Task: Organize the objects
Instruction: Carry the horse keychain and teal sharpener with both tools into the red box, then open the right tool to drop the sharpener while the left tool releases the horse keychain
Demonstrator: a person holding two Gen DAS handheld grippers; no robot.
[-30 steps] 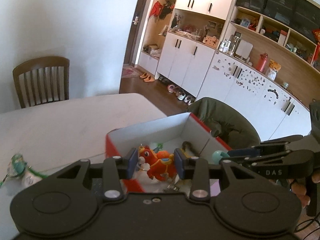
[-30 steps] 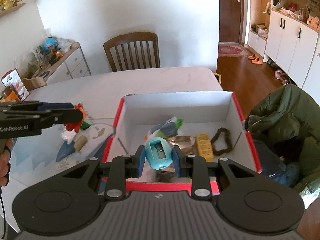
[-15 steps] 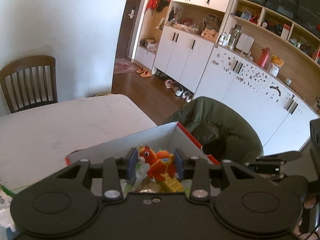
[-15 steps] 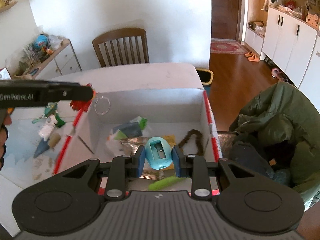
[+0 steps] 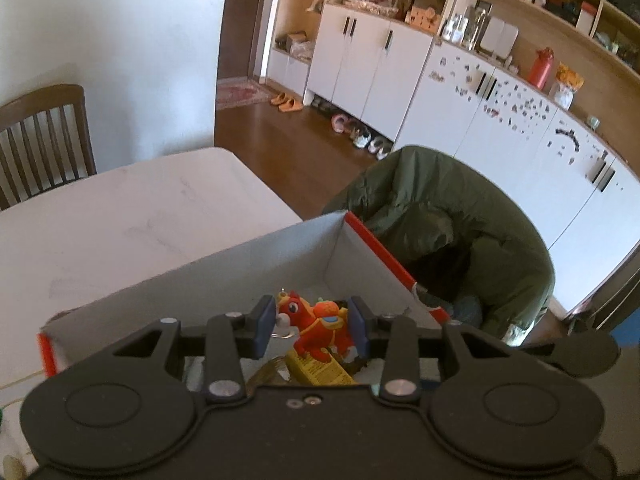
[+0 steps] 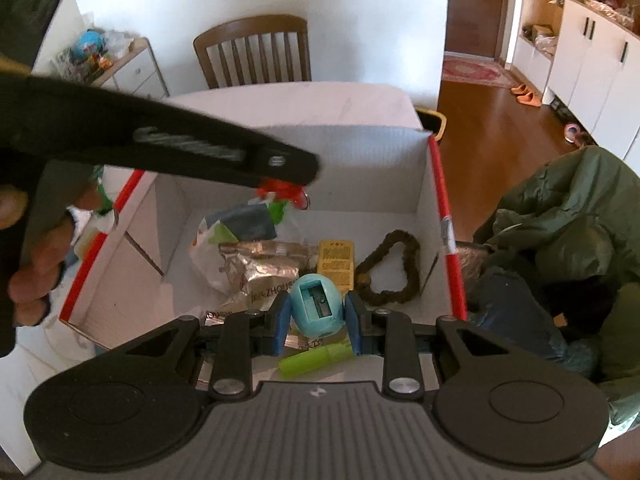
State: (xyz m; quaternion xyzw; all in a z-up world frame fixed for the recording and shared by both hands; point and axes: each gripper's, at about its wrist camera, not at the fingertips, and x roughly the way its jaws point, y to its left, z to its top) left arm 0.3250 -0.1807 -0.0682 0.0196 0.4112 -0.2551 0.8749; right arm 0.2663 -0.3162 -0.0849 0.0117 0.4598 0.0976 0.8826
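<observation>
Drop-off step. Left gripper (image 5: 311, 330) clamped on red horse toy (image 5: 316, 326), hanging over red-edged box (image 6: 440, 200) interior. Right gripper (image 6: 318, 322) clamped on blue sharpener (image 6: 317, 305), above box's 6 o'clock edge. Hair tie (image 6: 390, 270) at 3 o'clock inside. Next, likely: lower, spread both sets of fingers, clear of each other.

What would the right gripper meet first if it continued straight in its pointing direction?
Probably the box floor: the right gripper, shut on the blue pencil sharpener, points down into the red-edged box, toward the yellow packet; depth unclear.

box (image 6: 438, 184) floor crowded, far end bare
</observation>
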